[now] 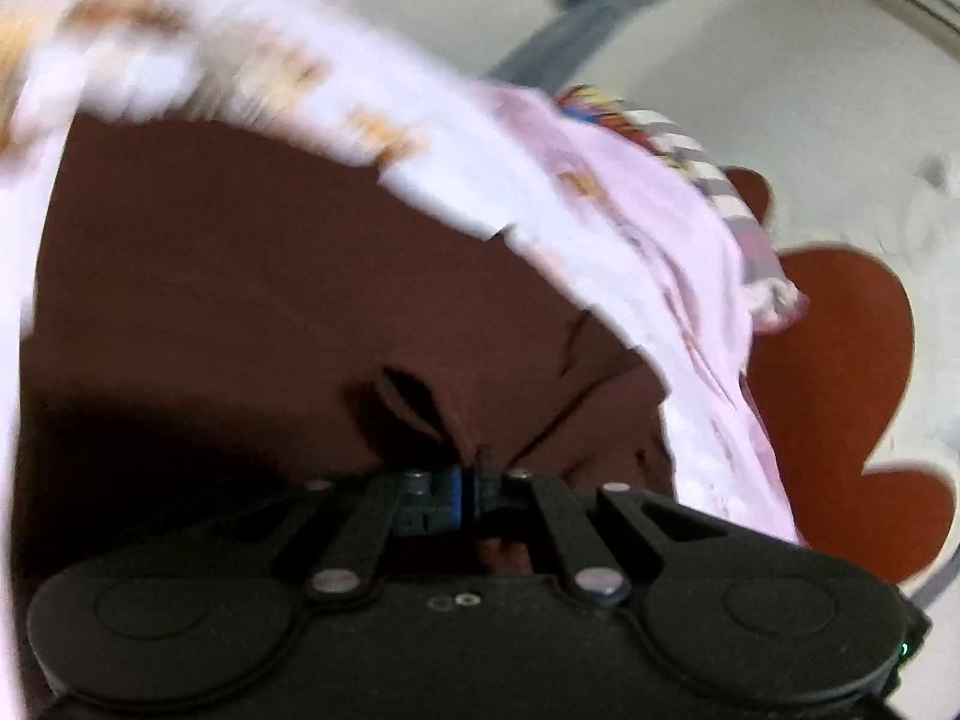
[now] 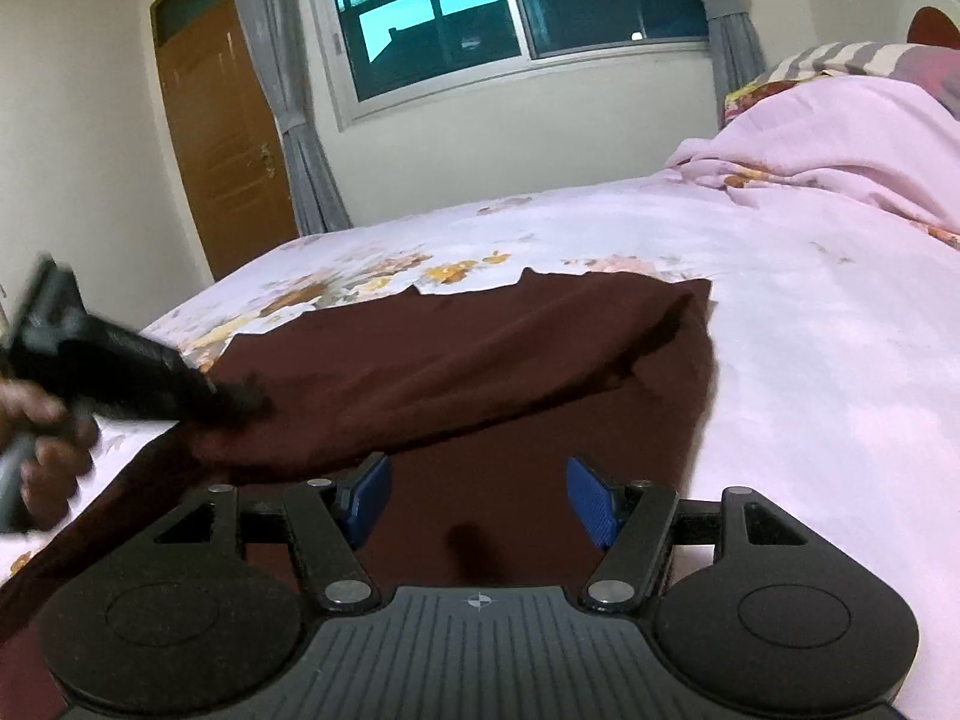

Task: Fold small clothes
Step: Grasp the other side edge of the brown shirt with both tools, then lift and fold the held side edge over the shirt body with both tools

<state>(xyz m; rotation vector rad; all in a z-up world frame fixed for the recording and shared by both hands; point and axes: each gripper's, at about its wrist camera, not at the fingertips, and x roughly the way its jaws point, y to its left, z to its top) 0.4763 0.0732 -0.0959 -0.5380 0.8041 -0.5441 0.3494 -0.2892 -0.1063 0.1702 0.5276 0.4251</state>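
A dark maroon garment (image 2: 480, 360) lies spread on the bed, one side folded over in a raised flap. In the left wrist view it (image 1: 270, 300) fills the middle, puckered just ahead of the jaws. My left gripper (image 1: 462, 495) is shut on the garment's cloth. From the right wrist it shows as a blurred black gripper (image 2: 240, 402) at the garment's left edge, a hand (image 2: 42, 438) on its handle. My right gripper (image 2: 480, 495) stands open low over the near part of the garment, its blue pads (image 2: 366, 492) wide apart with nothing pinched.
The bed has a pale floral sheet (image 2: 810, 360). A pink blanket (image 2: 840, 138) is heaped at the right, with a striped pillow (image 2: 852, 57) behind it. A window (image 2: 480, 12), grey curtains and a wooden door (image 2: 216, 138) stand beyond. A reddish-brown headboard (image 1: 840, 360) shows at the right.
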